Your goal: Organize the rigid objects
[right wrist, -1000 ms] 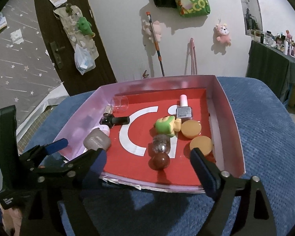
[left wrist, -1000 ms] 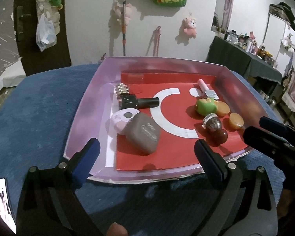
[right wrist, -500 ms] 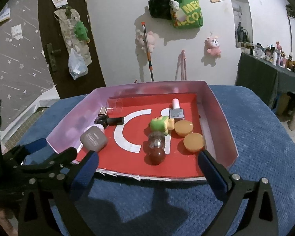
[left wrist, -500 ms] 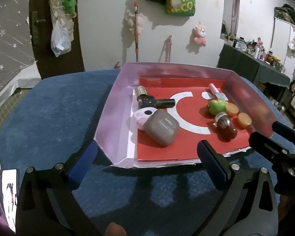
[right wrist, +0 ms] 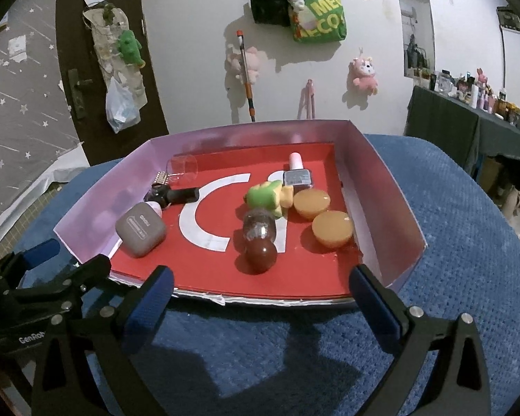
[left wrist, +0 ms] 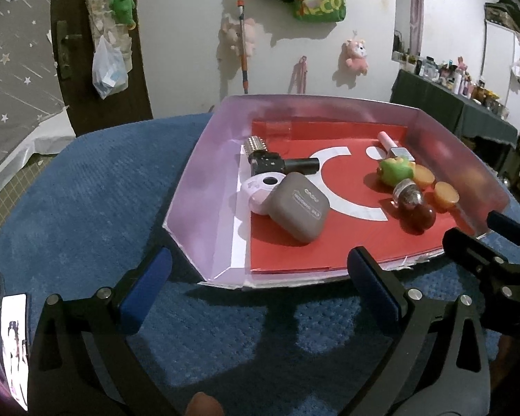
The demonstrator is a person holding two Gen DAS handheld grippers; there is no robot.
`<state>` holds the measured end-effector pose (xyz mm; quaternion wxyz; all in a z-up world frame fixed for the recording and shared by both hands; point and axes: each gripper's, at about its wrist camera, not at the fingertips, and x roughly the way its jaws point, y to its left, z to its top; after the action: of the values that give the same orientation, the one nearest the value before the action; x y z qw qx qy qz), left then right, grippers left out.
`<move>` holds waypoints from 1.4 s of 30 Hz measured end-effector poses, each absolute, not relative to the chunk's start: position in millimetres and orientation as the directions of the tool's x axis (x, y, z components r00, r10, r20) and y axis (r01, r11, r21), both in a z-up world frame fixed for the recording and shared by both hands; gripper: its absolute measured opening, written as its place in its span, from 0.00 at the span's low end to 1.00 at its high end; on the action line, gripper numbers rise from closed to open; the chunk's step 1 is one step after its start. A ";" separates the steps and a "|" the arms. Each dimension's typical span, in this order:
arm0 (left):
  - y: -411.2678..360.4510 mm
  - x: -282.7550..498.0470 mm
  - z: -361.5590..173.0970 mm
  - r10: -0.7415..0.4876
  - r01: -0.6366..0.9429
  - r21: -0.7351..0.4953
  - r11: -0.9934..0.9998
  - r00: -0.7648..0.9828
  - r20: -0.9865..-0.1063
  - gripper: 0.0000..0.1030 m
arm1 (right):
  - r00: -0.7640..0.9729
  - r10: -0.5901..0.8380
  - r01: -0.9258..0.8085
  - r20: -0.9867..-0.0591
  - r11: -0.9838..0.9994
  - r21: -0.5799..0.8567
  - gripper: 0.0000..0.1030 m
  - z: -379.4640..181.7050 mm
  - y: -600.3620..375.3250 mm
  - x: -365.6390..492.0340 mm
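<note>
- Left wrist view: the left gripper (left wrist: 260, 279) hangs over the blue cushion (left wrist: 79, 208), just short of the tray's near edge. Its blue-padded fingers (left wrist: 145, 277) stand wide apart with nothing between them, having just finished opening.
- The pink-walled tray (left wrist: 204, 159) with a red floor sits at 12 o'clock from the gripper, resting on the cushion.
- In the tray, a grey case (left wrist: 300, 209) leans on a pale pink disc (left wrist: 261, 189) at 11 o'clock of it; a black tool (left wrist: 282, 164) lies just behind them.
- At 2 o'clock lie a green toy (left wrist: 395, 171), a brown bottle (left wrist: 414, 208), two amber discs (left wrist: 445, 194) and a nail polish bottle (left wrist: 395, 149).
- The right gripper's dark fingers (left wrist: 475, 249) show at 3 o'clock.
- Right wrist view: the right gripper (right wrist: 260, 293) sits at the tray's (right wrist: 398, 208) near edge, fingers (right wrist: 374, 298) spread wide and empty, just opened.
- Straight ahead lies the brown bottle (right wrist: 260, 239), touching the green toy (right wrist: 267, 197) behind it; the amber discs (right wrist: 331, 228) are at 1 o'clock, and the nail polish bottle (right wrist: 296, 173) lies beyond.
- The grey case (right wrist: 140, 230) is at 10 o'clock, and a clear cup (right wrist: 183, 170) lies on its side at the far left corner.
- The left gripper (right wrist: 41, 274) shows at 9 o'clock.
</note>
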<state>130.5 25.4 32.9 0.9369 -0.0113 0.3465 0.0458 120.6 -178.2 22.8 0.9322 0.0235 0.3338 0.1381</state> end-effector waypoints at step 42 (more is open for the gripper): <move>16.8 117.5 53.0 0.071 -0.089 0.004 0.996 0.769 -0.635 1.00 | 0.729 0.333 -0.272 -0.598 0.943 0.193 1.00 48.6 -183.2 108.3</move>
<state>117.5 16.8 53.0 0.9404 -0.0131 0.3372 0.0426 108.3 -183.2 48.6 0.9287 0.0460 0.3300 0.1629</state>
